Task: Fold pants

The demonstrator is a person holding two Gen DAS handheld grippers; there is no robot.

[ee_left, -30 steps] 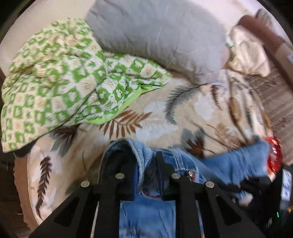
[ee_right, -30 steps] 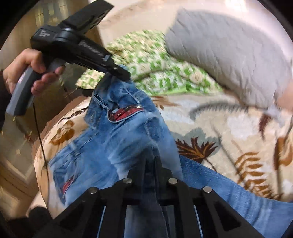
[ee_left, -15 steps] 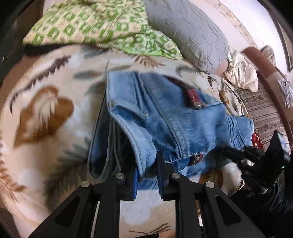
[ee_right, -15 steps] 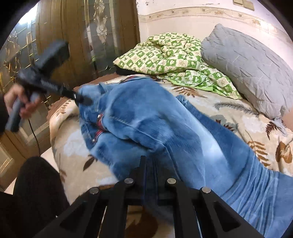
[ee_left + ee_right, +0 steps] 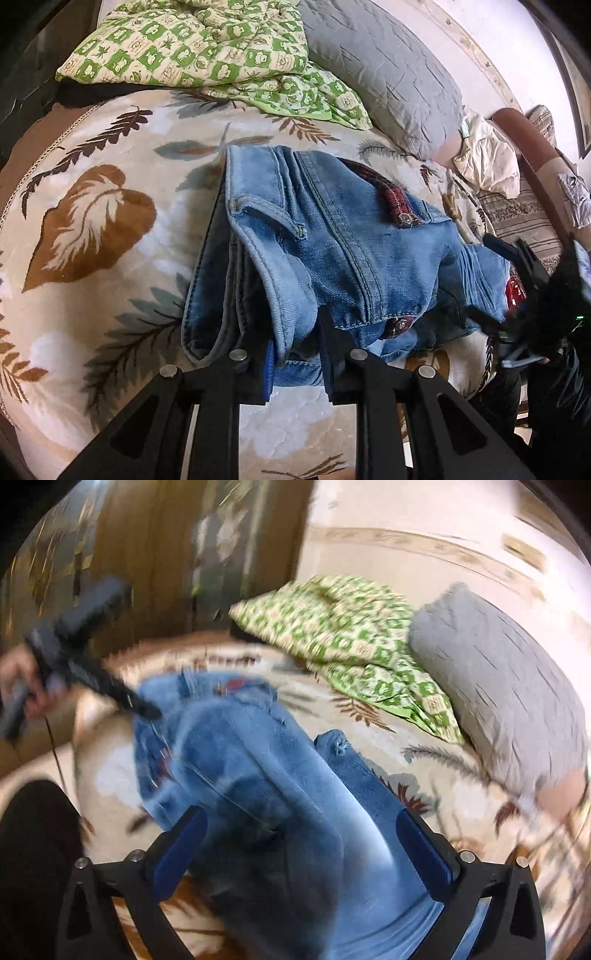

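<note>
Blue jeans point(image 5: 351, 240) lie folded over on a leaf-patterned bedspread point(image 5: 92, 221), waistband toward the left wrist camera. My left gripper point(image 5: 295, 354) points steeply down and still pinches a fold of the waistband between its fingers, while the jaws are just opening. The right wrist view is blurred: my right gripper point(image 5: 301, 845) is opening, its jaws standing wide over the jeans' leg point(image 5: 266, 775), and the blue pads point(image 5: 181, 849) do not press on the cloth. The left gripper point(image 5: 147, 710) shows there at the jeans' far left edge, held by a hand point(image 5: 22, 686).
A green checked quilt point(image 5: 207, 48) and a grey pillow point(image 5: 388, 74) lie at the head of the bed. A striped sofa point(image 5: 524, 214) with crumpled cloth stands to the right. Dark-clothed legs point(image 5: 33, 849) are at the bed's near edge, with a wooden door point(image 5: 147, 554) behind.
The left gripper swung the waistband across and down, so the jeans now lie folded on the bed. The right gripper went from shut on the denim to wide open.
</note>
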